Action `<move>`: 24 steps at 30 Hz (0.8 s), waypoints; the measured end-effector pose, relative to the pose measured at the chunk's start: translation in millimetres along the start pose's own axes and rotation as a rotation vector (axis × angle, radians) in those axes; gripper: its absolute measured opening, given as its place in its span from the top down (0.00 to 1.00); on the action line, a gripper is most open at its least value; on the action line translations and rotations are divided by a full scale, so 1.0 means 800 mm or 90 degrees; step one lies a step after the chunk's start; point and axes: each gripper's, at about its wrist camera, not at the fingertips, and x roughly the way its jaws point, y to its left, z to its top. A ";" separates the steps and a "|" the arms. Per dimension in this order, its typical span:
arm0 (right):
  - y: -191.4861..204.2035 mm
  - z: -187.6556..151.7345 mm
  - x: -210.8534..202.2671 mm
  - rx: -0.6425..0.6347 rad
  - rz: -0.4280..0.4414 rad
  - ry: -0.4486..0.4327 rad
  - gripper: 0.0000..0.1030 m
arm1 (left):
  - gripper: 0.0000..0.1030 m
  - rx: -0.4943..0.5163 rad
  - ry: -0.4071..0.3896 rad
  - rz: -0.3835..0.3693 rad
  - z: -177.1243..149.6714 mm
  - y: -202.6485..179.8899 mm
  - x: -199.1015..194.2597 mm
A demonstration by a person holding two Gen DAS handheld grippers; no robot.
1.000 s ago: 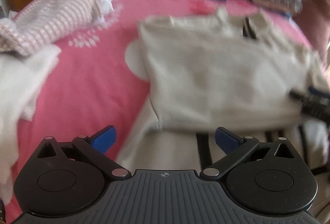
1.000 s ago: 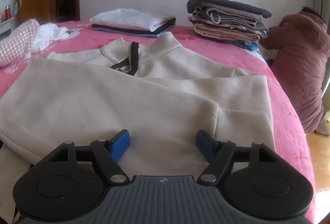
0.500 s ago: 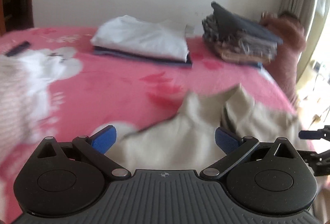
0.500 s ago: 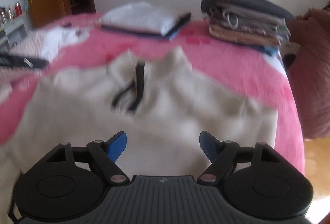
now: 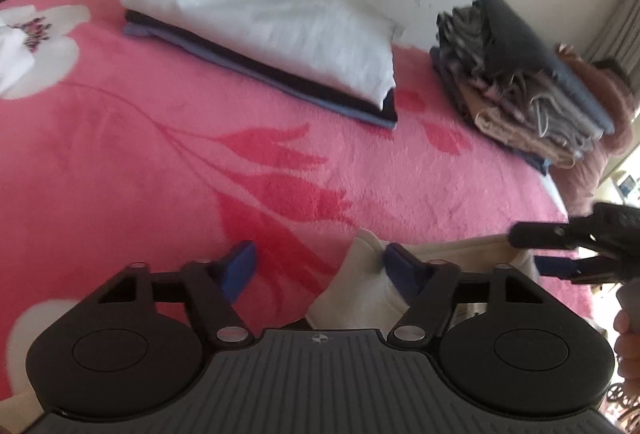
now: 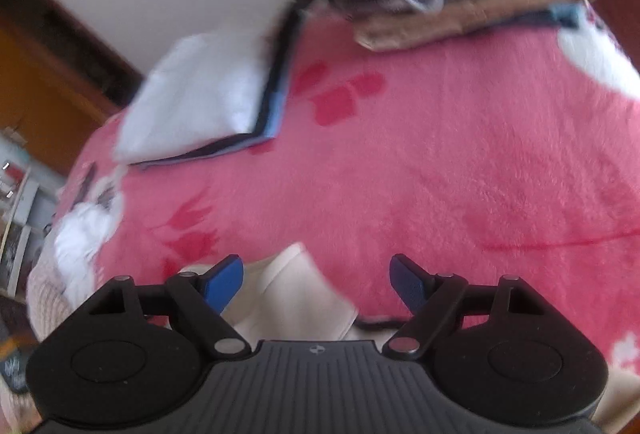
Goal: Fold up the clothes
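Note:
The cream sweater (image 5: 360, 290) lies on a pink flowered blanket (image 5: 160, 134), and only its collar end shows. My left gripper (image 5: 320, 268) straddles the left collar flap. Its jaws are closing; the right pad touches the fabric and the left pad stands clear over the blanket. My right gripper (image 6: 316, 276) is open wide, with the other collar flap (image 6: 292, 290) between its fingers, nearer the left one, and no pad pressing on it. The left wrist view also shows the right gripper (image 5: 540, 252) low at the right, over the sweater's edge.
A low folded stack with a white top (image 5: 272, 22) lies at the back of the bed, and a taller stack of folded clothes (image 5: 520, 82) stands to its right. A brownish-pink coat (image 5: 616, 122) is past the bed's right edge. A hand (image 5: 626, 330) shows at far right.
Both grippers moved from over the sweater's body up to its collar. The left jaws narrowed around a collar flap. The right wrist view rolled and now looks tilted.

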 end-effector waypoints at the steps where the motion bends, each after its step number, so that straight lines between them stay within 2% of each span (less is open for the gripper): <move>1: -0.003 0.004 0.010 0.012 0.003 0.015 0.19 | 0.45 0.010 -0.004 -0.001 0.001 -0.002 0.004; 2: -0.005 0.005 0.017 0.022 0.008 0.021 0.19 | 0.55 0.021 -0.006 -0.005 0.001 -0.005 0.007; 3: -0.004 0.006 0.018 0.018 0.011 0.022 0.20 | 0.71 0.031 -0.008 -0.009 0.001 -0.008 0.009; 4: -0.002 0.008 0.020 0.013 0.013 0.023 0.30 | 0.78 0.037 -0.008 -0.017 0.001 -0.011 0.010; 5: 0.000 0.009 0.021 0.007 0.015 0.024 0.45 | 0.89 0.042 -0.011 -0.022 0.000 -0.015 0.009; 6: 0.002 0.009 0.020 0.002 0.020 0.031 0.52 | 0.89 0.049 -0.015 -0.027 0.000 -0.018 0.007; 7: 0.005 0.008 0.019 -0.002 0.026 0.040 0.70 | 0.89 0.062 -0.026 -0.027 -0.002 -0.022 0.004; 8: 0.009 0.006 0.016 -0.010 0.034 0.045 0.78 | 0.90 0.076 -0.038 -0.034 -0.004 -0.025 -0.001; 12: 0.036 -0.004 -0.006 -0.092 0.035 0.027 0.80 | 0.91 0.127 -0.082 -0.073 -0.011 -0.032 -0.035; 15: 0.059 -0.023 -0.037 -0.192 0.032 -0.009 0.81 | 0.91 0.189 -0.123 -0.107 -0.021 -0.034 -0.074; 19: 0.086 -0.072 -0.080 -0.365 0.029 -0.058 0.81 | 0.91 0.360 -0.151 -0.117 -0.061 -0.046 -0.120; 22: 0.095 -0.119 -0.102 -0.485 0.021 -0.078 0.81 | 0.91 0.465 -0.139 -0.106 -0.096 -0.052 -0.131; 24: 0.099 -0.152 -0.104 -0.577 -0.013 -0.085 0.81 | 0.91 0.531 -0.124 -0.094 -0.119 -0.055 -0.134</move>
